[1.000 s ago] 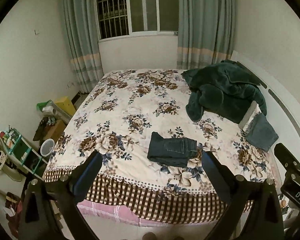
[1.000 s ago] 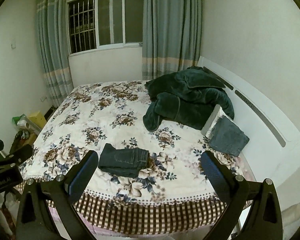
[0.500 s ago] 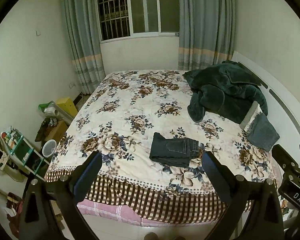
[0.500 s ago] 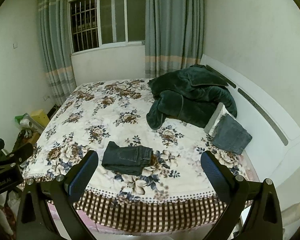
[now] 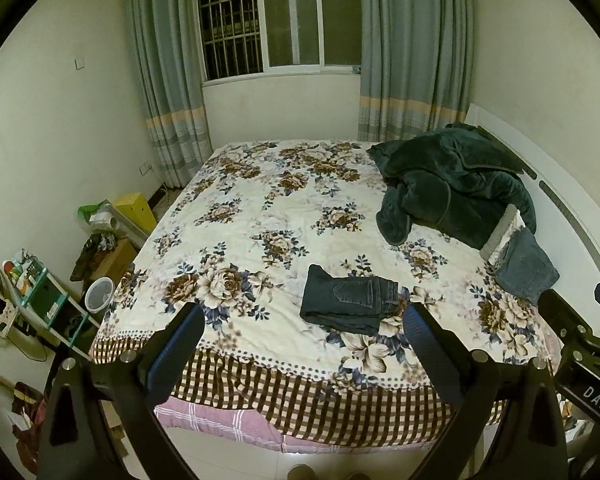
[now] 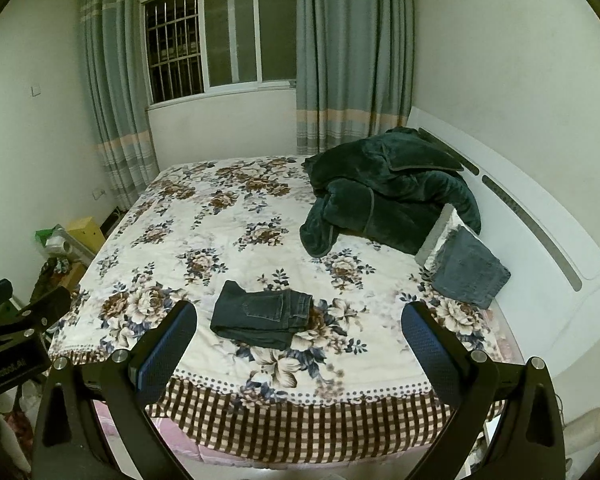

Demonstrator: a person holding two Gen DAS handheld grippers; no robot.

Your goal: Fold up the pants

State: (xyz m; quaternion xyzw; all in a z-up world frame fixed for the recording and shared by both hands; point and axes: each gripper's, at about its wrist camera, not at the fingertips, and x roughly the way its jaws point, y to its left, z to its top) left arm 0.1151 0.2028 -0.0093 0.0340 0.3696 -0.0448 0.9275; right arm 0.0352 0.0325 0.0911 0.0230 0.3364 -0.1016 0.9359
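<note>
Dark jeans (image 5: 346, 302) lie folded into a small rectangle on the floral bedspread (image 5: 260, 216) near the bed's front edge; they also show in the right wrist view (image 6: 262, 314). My left gripper (image 5: 302, 344) is open and empty, held back from the bed's foot. My right gripper (image 6: 300, 344) is open and empty too, also back from the bed. Each gripper's body shows at the edge of the other's view.
A dark green fleece blanket (image 6: 388, 196) is heaped at the bed's right by the white headboard (image 6: 540, 240). Grey folded jeans (image 6: 470, 274) rest on a pillow there. Boxes, a bin (image 5: 98, 300) and a shelf stand on the floor at left.
Both grippers have drawn slightly back and up from the bed, so the bed sits a little lower in view. The folded jeans have not moved.
</note>
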